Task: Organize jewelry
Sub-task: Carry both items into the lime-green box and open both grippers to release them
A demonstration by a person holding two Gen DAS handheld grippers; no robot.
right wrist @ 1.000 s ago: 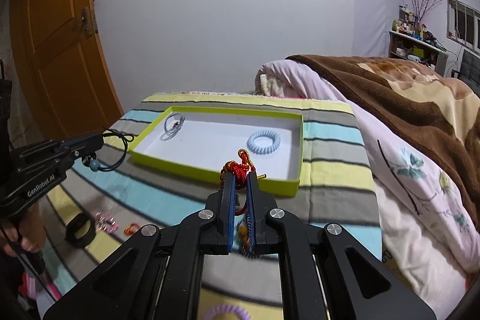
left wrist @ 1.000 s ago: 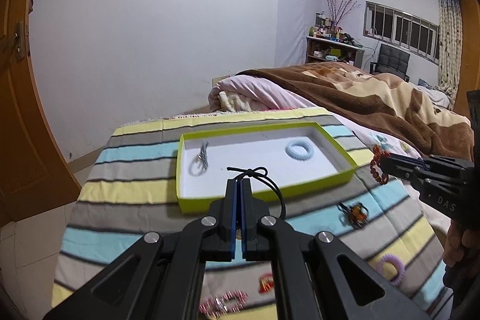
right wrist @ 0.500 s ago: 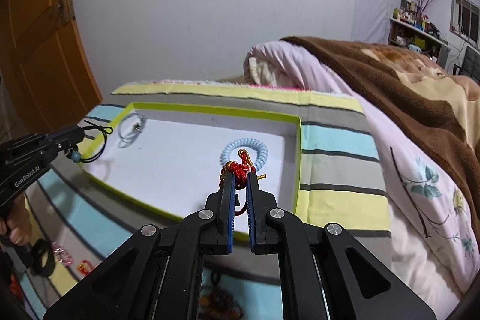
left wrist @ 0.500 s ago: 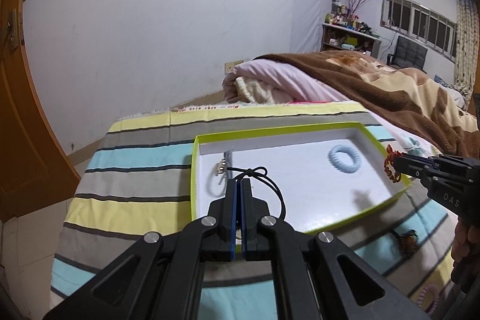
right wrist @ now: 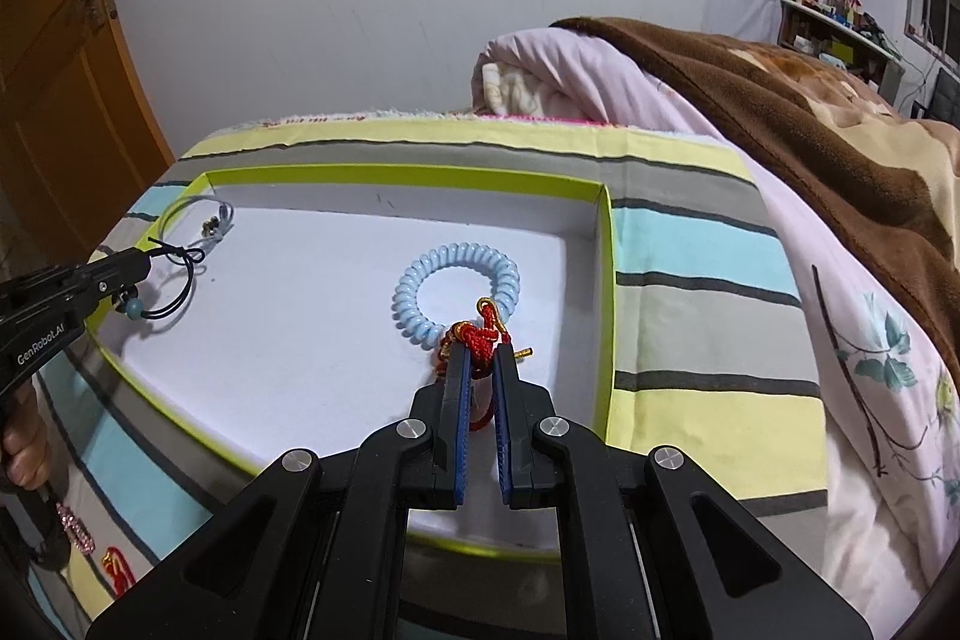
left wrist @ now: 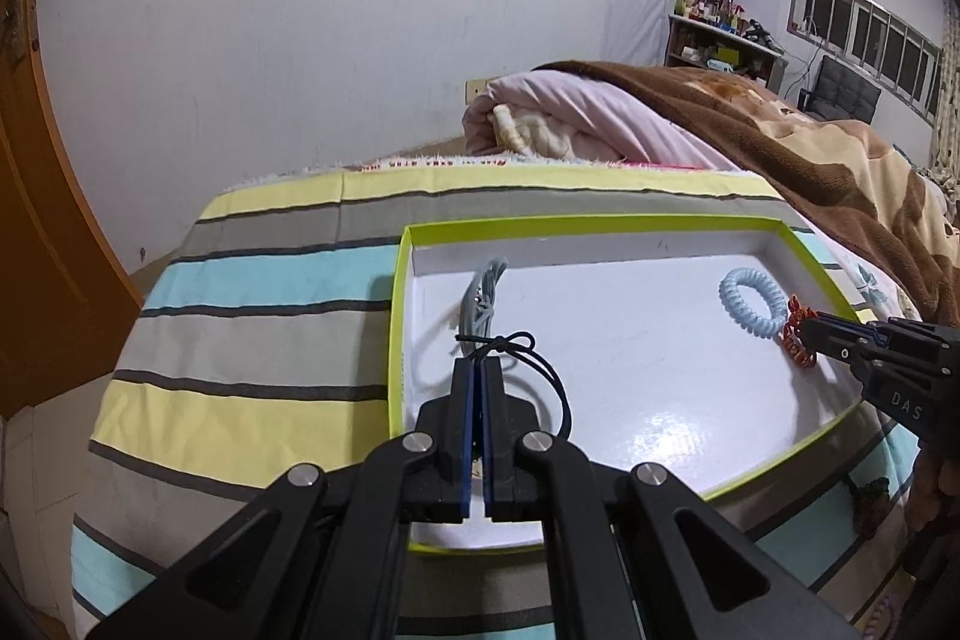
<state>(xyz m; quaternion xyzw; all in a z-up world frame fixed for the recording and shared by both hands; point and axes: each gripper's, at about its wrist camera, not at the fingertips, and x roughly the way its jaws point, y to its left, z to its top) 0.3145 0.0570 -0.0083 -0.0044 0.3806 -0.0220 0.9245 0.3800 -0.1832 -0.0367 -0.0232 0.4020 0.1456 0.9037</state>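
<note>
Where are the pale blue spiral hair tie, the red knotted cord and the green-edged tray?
Pale blue spiral hair tie [right wrist: 420,274]: right wrist view, on its left coil.
Red knotted cord [right wrist: 477,337]: right wrist view, on the knot above the fingertips.
Green-edged tray [left wrist: 588,223]: left wrist view, on its far rim.

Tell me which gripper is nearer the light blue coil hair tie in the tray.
Right. The right gripper, shut on a red knotted bracelet, is beside the blue coil hair tie. The left gripper, holding a black cord bracelet, is across the tray.
</note>
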